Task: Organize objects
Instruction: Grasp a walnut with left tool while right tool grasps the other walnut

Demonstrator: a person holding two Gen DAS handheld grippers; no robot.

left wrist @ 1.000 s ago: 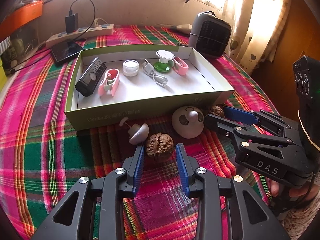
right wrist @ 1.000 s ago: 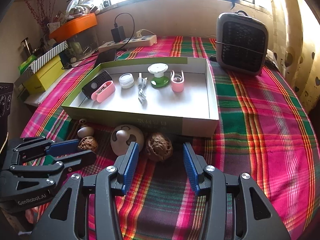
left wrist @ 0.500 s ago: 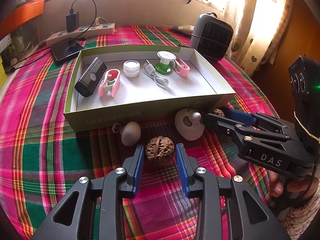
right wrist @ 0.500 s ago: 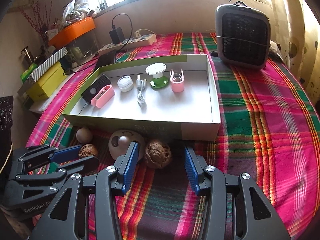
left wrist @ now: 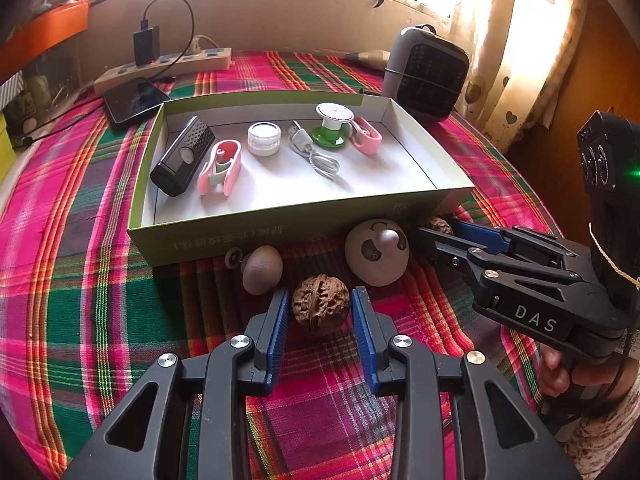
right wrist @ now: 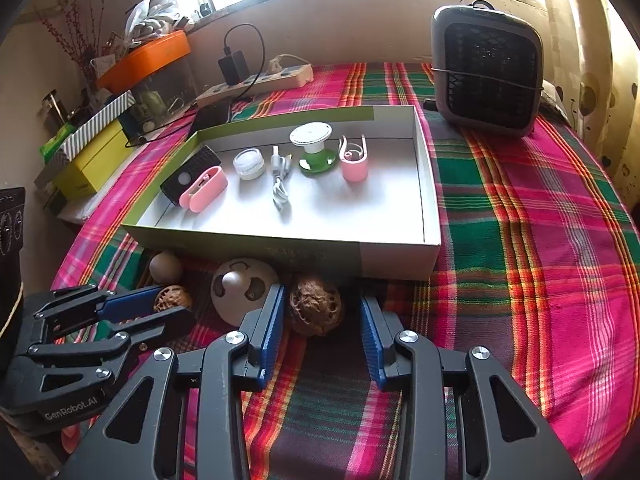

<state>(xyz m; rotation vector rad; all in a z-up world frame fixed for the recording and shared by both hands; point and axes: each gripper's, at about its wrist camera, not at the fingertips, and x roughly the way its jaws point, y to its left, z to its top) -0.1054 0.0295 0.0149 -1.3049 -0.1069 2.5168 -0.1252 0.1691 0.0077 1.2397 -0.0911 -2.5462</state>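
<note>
Each tool is straddling a walnut on the tabletop just before the box [left wrist: 256, 236]. The left tool [left wrist: 319, 316] is flanking one walnut [left wrist: 320, 310], pads not visibly pressing. The right tool [right wrist: 320, 316] has just been closing around the other walnut [right wrist: 315, 310], a gap remaining beside it. Both look light, hard, ridged and likely to roll; gripping across the widest part seems best.

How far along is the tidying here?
Done: six small items already lie in the box. In hand: each gripper straddles a walnut, left gripper around one walnut, right gripper, whose fingers have just been closing, around the other walnut. Neither is lifted. Left: both walnuts, the grey knob and the round face toy.
</note>
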